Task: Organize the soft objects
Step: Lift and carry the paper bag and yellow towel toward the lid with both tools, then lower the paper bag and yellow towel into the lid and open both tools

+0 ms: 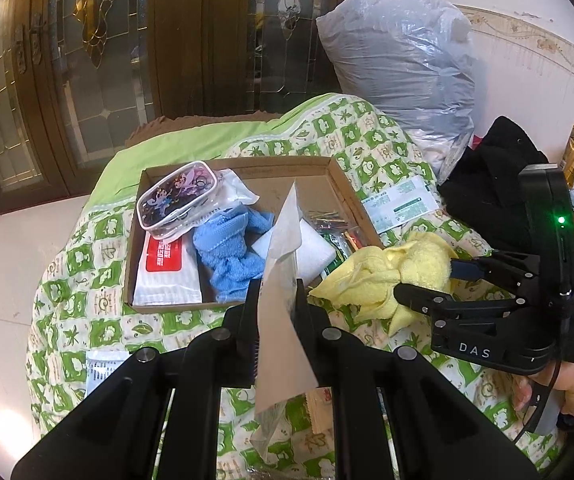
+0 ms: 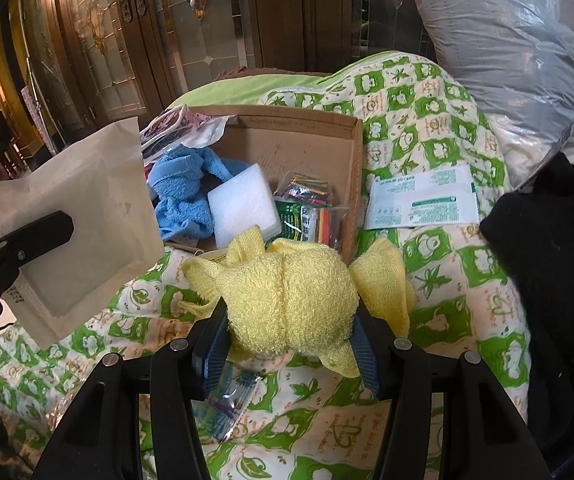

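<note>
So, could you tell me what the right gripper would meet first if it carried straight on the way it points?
Probably the near wall of the cardboard box. The right gripper, shut on the yellow towel, points at it, though depth is hard to judge.

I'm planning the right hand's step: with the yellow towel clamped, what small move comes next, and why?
Probably carry the yellow towel forward over the cardboard box and let go. The right gripper is shut on it, and the box, just ahead, already holds a blue towel.
</note>
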Demonstrator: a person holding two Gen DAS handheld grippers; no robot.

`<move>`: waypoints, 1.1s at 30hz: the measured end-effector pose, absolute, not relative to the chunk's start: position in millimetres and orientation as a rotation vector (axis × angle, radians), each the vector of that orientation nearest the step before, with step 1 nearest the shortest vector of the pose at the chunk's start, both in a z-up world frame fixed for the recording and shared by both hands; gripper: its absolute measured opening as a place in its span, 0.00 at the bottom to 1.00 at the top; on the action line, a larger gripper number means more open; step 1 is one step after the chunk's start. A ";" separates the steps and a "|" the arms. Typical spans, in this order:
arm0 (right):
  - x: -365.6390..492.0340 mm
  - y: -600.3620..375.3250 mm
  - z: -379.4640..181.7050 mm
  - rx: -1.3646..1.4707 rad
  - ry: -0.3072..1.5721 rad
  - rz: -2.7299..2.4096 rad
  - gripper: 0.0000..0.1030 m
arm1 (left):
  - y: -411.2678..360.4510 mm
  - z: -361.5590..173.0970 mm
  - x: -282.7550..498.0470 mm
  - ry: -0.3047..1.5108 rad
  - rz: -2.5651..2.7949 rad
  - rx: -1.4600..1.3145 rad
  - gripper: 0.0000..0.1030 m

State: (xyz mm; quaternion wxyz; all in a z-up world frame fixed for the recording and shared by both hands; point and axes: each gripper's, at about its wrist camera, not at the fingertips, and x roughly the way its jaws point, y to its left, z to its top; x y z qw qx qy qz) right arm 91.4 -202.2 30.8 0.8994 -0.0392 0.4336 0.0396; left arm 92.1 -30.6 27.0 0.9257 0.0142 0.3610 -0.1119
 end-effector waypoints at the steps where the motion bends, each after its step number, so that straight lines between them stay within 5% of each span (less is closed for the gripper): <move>1: 92.3 -201.6 31.7 -0.088 0.894 0.081 0.52 | -30.4 27.1 93.5 0.740 -0.228 0.029 0.10; 33: 163.2 -201.6 35.0 -0.110 0.868 0.087 0.52 | -62.0 41.5 182.8 0.663 -0.211 0.127 0.10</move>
